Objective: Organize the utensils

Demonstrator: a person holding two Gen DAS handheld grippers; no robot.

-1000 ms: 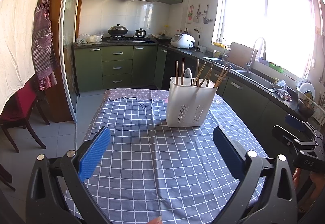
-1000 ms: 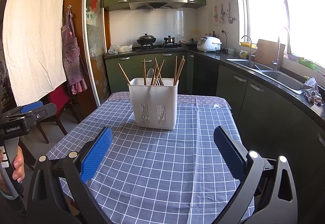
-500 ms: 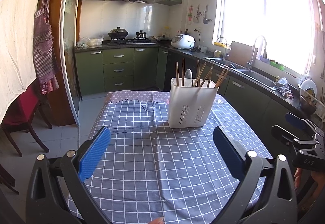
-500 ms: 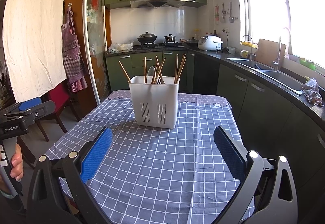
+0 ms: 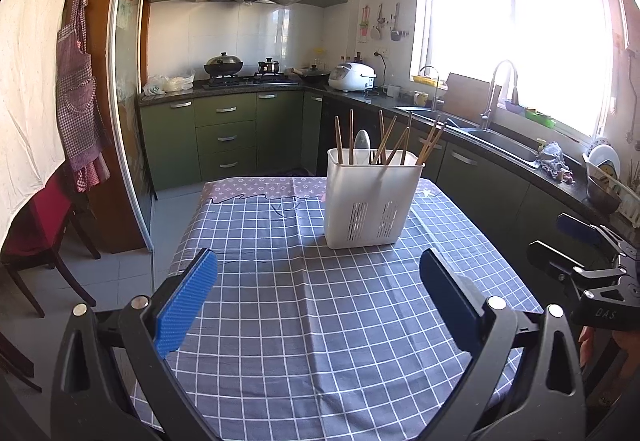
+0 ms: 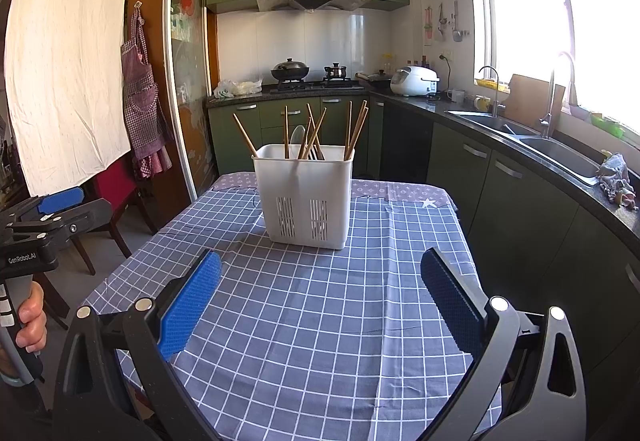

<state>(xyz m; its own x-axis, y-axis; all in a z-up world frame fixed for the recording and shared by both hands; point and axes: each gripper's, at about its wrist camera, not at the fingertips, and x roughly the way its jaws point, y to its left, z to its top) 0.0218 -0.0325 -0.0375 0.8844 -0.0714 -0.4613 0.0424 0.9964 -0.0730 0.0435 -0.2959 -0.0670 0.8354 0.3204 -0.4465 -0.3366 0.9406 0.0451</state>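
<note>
A white slotted utensil holder [image 5: 372,197] stands upright on the blue checked tablecloth [image 5: 320,321]; it also shows in the right wrist view [image 6: 305,195]. Several wooden chopsticks [image 5: 394,141] and a spoon [image 5: 362,147] stand in it, and both show in the right wrist view: chopsticks [image 6: 316,131], spoon [image 6: 297,137]. My left gripper [image 5: 318,301] is open and empty, short of the holder. My right gripper [image 6: 320,301] is open and empty, also short of it. Each gripper shows at the edge of the other's view.
The table's left edge [image 5: 180,253] drops to the tiled floor, with a red chair [image 5: 36,225] beside it. Green cabinets and a dark counter with a sink [image 5: 500,145] run along the right. A stove [image 6: 312,81] is at the back.
Both grippers have risen and drawn back a little, so the holder sits slightly lower and farther in view. Jaws stay open.
</note>
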